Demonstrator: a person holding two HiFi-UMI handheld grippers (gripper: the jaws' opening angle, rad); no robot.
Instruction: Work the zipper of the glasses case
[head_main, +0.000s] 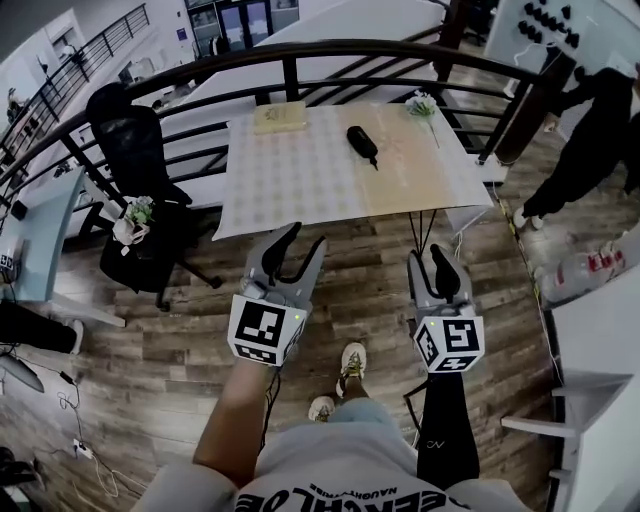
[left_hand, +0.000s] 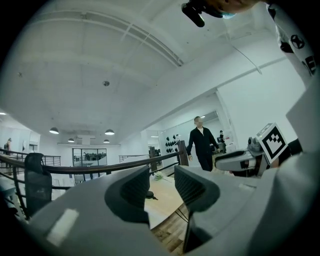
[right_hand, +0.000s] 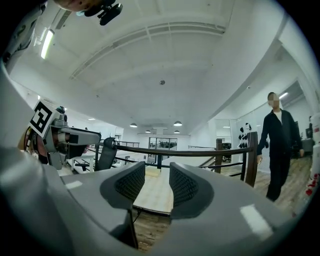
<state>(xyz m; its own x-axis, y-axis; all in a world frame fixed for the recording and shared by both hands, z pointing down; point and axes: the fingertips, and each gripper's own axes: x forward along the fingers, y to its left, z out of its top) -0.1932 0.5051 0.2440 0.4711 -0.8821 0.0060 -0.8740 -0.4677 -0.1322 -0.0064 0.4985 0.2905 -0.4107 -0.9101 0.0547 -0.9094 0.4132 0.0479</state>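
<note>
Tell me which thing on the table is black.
The glasses case, near the table's middle. The flat box at the far edge is tan; the flower sprig at the far right corner is pale.

Glasses case (head_main: 361, 142) lies on the table (head_main: 300, 185), right of centre, toward the far edge. Flat box (head_main: 279, 116) at far left edge; flower sprig (head_main: 422, 104) at far right corner. Railing (head_main: 300, 55) runs behind the table; chair (head_main: 135, 150) stands left. Left gripper (head_main: 305, 238) and right gripper (head_main: 428, 256) are over the floor (head_main: 150, 340), before the table.

left gripper (head_main: 306, 238) and right gripper (head_main: 426, 255) held level, side by side, pointing forward, jaws of both apart, nothing between.
</note>
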